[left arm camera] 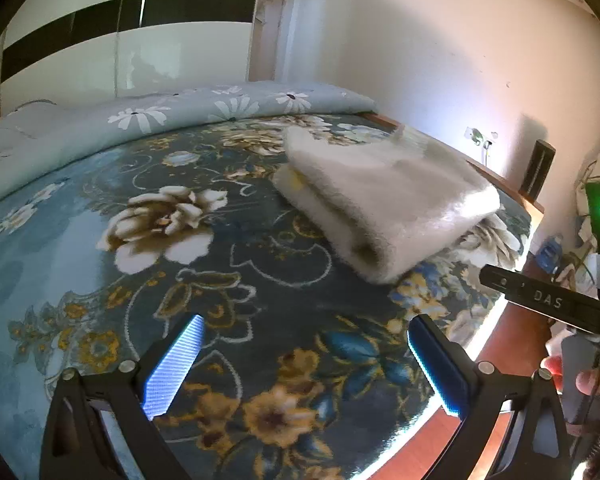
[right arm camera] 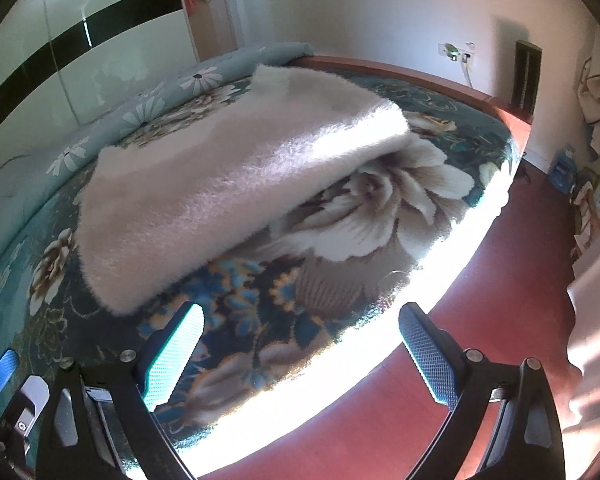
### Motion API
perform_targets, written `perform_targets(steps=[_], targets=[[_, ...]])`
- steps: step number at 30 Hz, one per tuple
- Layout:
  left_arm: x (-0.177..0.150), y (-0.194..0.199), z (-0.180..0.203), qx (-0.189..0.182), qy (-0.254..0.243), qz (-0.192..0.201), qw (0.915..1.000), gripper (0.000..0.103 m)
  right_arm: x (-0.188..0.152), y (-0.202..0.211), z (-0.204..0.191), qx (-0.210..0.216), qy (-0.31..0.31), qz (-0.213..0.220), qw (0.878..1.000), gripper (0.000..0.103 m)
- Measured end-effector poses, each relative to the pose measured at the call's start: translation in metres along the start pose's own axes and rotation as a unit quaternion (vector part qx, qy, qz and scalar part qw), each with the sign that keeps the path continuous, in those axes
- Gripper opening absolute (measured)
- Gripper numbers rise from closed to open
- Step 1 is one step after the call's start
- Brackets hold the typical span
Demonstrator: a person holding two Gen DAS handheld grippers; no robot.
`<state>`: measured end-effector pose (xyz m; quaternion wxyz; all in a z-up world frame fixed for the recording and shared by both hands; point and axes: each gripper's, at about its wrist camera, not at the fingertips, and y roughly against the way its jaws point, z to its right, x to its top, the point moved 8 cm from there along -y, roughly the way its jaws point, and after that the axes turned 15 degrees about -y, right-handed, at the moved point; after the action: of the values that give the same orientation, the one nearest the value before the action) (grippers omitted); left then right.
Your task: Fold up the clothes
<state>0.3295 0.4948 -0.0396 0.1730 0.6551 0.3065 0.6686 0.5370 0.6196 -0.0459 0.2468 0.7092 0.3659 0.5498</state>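
On the floral bedspread (left arm camera: 148,248) lies a folded white fluffy garment (left arm camera: 384,196), near the bed's edge. L gripper (left arm camera: 304,364) & R gripper (right arm camera: 300,354): both spread wide, holding nothing, just short of the garment.

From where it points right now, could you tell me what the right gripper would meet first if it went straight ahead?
The right gripper, open and empty, likely meets the floral blanket first, just right of the folded white garment; depth is unclear.

Blurred folded garment (left arm camera: 384,200), underside hidden.
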Motion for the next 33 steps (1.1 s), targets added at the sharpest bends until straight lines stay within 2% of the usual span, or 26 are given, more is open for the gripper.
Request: perform_targets(steps=[3, 6, 11, 17, 25, 33], targets=[[-0.006, 0.004, -0.01, 0.004, 0.016, 0.012, 0.9998, 0.103, -0.005, 0.002, 0.0, -0.007, -0.002, 0.001, 1.0, 0.099], [-0.013, 0.005, -0.016, 0.012, 0.015, 0.016, 0.9997, 0.103, -0.013, 0.003, -0.003, -0.012, 0.001, 0.012, 1.0, 0.099], [-0.027, 0.001, -0.022, 0.025, 0.005, 0.02, 0.9995, 0.103, -0.025, -0.003, -0.013, -0.017, 0.008, -0.001, 1.0, 0.099], [-0.046, -0.012, -0.026, 0.021, 0.01, -0.004, 0.9997, 0.103, -0.031, -0.008, -0.025, -0.026, 0.03, -0.006, 0.999, 0.099], [-0.05, -0.013, -0.025, 0.004, 0.015, 0.003, 0.9999, 0.103, -0.039, -0.013, -0.036, -0.025, 0.04, -0.015, 0.999, 0.099], [-0.054, -0.013, -0.023, 0.008, 0.005, 0.009, 0.9999, 0.103, -0.05, -0.019, -0.041, -0.031, 0.05, -0.029, 0.998, 0.099]])
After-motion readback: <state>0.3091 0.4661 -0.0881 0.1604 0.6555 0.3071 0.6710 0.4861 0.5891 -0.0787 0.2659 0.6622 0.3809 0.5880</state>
